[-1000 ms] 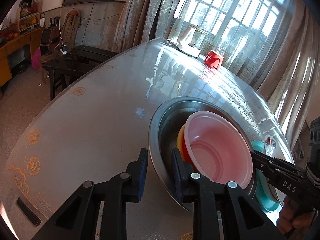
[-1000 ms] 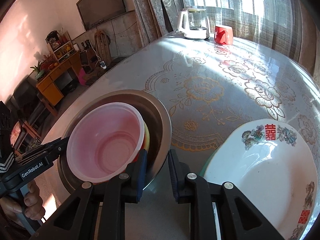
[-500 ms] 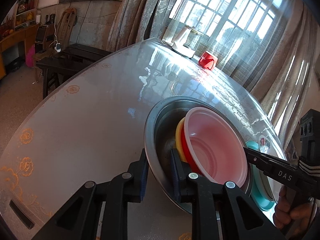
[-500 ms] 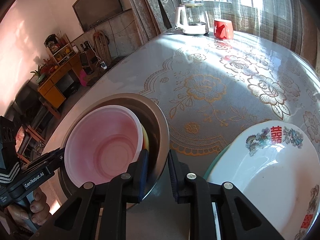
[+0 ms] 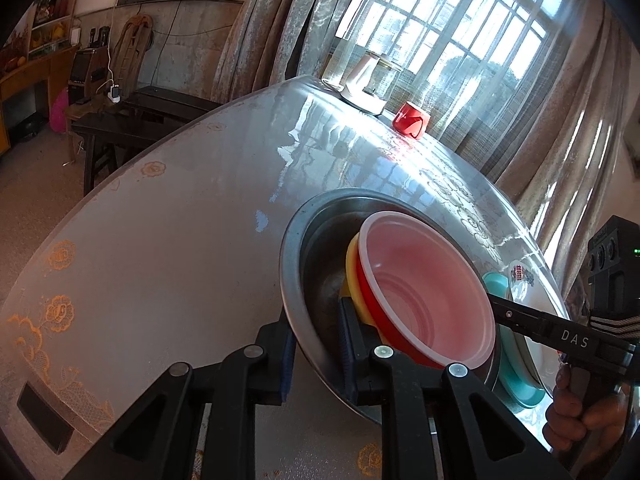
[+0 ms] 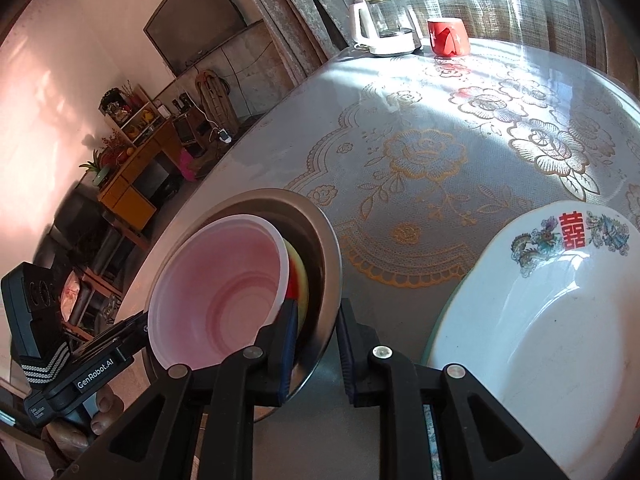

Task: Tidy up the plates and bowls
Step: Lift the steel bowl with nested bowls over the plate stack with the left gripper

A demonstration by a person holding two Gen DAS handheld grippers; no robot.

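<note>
Steel basin (image 5: pixel 304 280) sits on the table (image 5: pixel 160 248), tilted, with three nested bowls inside it: pink (image 5: pixel 424 288) innermost, then red (image 5: pixel 370 300), then yellow (image 5: pixel 351 268). Both tools straddle the basin's rim from opposite sides.

Change over the last second: the left gripper (image 5: pixel 316 344) has narrowed and its jaws are closing at this moment, with the rim now between them; a second ago the rim lay to one side of the gap. The right gripper (image 6: pixel 316 344) was already narrow and astride the far rim (image 6: pixel 332 280). Neither view shows clearly whether its pads press the metal. Judged from this, a two-handed lift of the basin and its contents is being prepared.

View differences:
- The left wrist view shows the red bowl's outer wall and a teal dish (image 5: pixel 516 376) lying under the white one.
- The right wrist view shows the white plate (image 6: pixel 540 320) with its red emblem in full, just beside the basin, plus the patterned cloth.
- Each view shows the other hand (image 5: pixel 580 420) (image 6: pixel 80 432) on its handle.
- Kettle (image 6: pixel 384 24) and red mug (image 6: pixel 448 36) stand well apart at the far edge.
</note>
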